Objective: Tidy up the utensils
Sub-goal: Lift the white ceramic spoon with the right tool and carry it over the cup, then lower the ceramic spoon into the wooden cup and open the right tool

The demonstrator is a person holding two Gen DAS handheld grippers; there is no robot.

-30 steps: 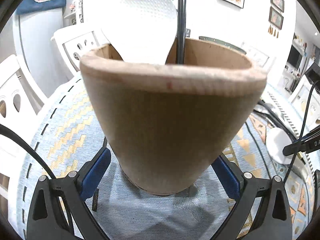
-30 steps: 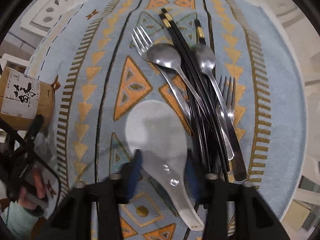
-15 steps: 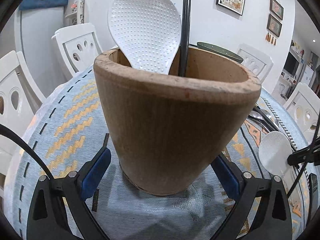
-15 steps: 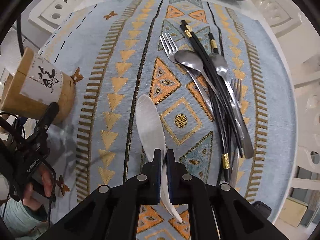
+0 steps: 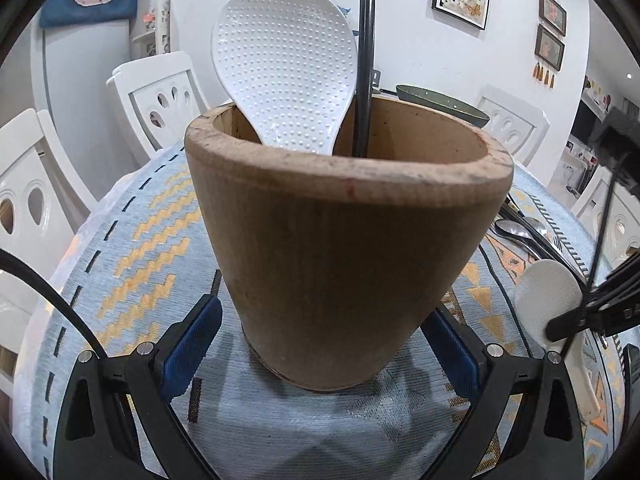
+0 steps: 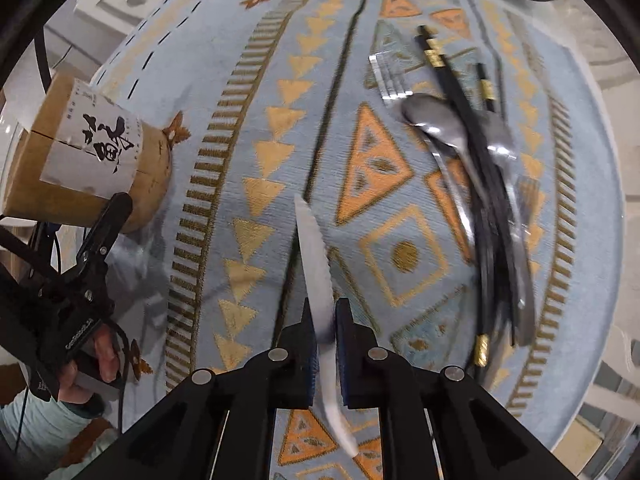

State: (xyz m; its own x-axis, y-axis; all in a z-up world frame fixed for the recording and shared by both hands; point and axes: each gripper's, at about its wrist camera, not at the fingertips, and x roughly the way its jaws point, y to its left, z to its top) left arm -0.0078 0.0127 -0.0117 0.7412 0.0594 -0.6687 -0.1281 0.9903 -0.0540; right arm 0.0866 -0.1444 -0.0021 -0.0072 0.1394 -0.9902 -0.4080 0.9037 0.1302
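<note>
Left wrist: left gripper [image 5: 320, 354] jaws wide, straddling the base of the wooden holder [image 5: 344, 240], pads not clearly touching it; holder sits farther from the lens than a second ago. Dimpled white paddle [image 5: 286, 68] and black chopstick [image 5: 366, 60] stand inside it. Right of the holder, a second white paddle [image 5: 546, 296] is clamped in the right gripper. Right wrist: right gripper [image 6: 325, 344] pinches that paddle [image 6: 314, 264] edge-on, lifted off the tablecloth [image 6: 248, 120]; a second ago it lay flat between open jaws. Holder [image 6: 86, 152] label carries brush calligraphy, unreadable. Metal cutlery and chopsticks pile [image 6: 480, 184] lies well right of the holder, open cloth between.
</note>
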